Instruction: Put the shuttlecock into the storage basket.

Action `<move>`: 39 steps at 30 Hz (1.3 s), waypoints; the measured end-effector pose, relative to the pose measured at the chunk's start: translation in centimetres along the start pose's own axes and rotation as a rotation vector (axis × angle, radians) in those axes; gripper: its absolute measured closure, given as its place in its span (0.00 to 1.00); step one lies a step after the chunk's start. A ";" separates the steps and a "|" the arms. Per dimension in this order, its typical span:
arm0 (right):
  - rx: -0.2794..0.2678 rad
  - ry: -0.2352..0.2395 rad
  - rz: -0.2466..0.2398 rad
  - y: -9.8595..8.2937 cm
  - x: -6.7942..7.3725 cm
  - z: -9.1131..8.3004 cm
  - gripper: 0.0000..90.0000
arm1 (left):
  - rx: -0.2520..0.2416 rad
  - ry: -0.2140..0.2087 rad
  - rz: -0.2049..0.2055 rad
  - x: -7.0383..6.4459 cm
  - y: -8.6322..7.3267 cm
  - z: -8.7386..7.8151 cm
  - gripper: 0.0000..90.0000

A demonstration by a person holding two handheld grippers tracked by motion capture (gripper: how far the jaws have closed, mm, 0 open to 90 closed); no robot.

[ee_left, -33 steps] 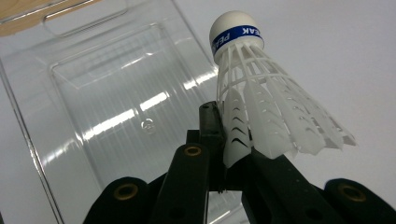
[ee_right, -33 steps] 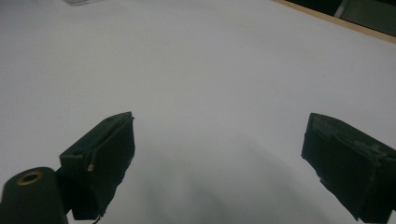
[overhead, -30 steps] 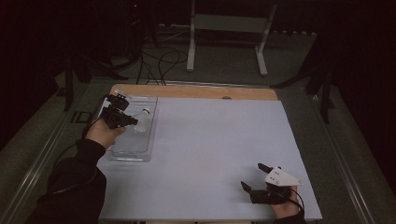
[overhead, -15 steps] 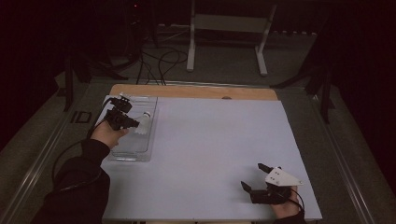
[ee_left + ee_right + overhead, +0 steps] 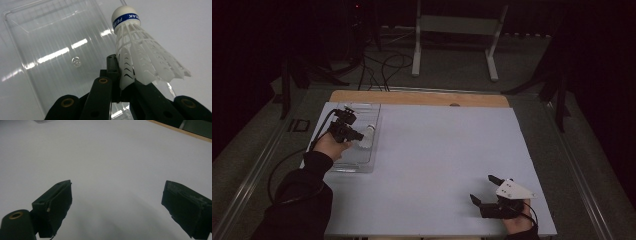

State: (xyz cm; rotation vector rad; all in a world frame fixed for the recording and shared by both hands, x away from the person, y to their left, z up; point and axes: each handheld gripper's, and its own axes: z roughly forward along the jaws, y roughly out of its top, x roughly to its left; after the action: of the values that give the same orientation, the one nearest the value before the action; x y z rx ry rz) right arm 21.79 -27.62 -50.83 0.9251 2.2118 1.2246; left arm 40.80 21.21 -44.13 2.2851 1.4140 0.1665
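Note:
A white plastic shuttlecock (image 5: 140, 50) with a blue band round its cork is held by the skirt in my left gripper (image 5: 122, 82), whose jaws are shut on it. It hangs over the right side of a clear plastic tray (image 5: 50, 50). From above, the left gripper (image 5: 354, 134) and the shuttlecock (image 5: 367, 135) sit over the tray (image 5: 357, 165) at the table's left. My right gripper (image 5: 484, 190) rests near the front right edge, jaws wide apart with nothing between them; its fingers (image 5: 56, 202) frame bare white table.
The white table sheet (image 5: 447, 150) spreads between both hands, with a wooden strip (image 5: 417, 97) along its far edge. A cable trails from the left gripper off the table's left side. Metal stand legs (image 5: 452, 45) stand on the floor beyond.
My left gripper, with the shuttlecock in it, has shifted slightly over the tray. The right gripper has stayed put.

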 end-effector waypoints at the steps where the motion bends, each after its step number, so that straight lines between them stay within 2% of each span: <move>1: -0.001 0.001 0.001 0.0 0.0 0.0 0.11 | 0.003 -0.003 0.000 0.0 0.0 0.1 1.00; 6: -0.001 -0.001 0.001 0.0 0.0 0.0 0.11 | 0.014 0.008 0.002 0.2 -0.1 0.5 1.00; 31: 0.002 -0.002 0.000 0.0 0.0 0.0 0.11 | 0.089 -0.009 0.010 0.4 -0.2 1.6 0.99; 39: 0.002 -0.001 0.000 0.0 0.0 0.0 0.11 | 0.117 -0.010 0.028 0.2 -0.2 1.9 0.97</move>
State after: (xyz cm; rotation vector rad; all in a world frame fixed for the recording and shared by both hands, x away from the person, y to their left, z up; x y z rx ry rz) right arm 21.81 -27.66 -50.86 0.9264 2.2129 1.2223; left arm 41.34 20.94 -45.94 2.3974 1.4220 0.0823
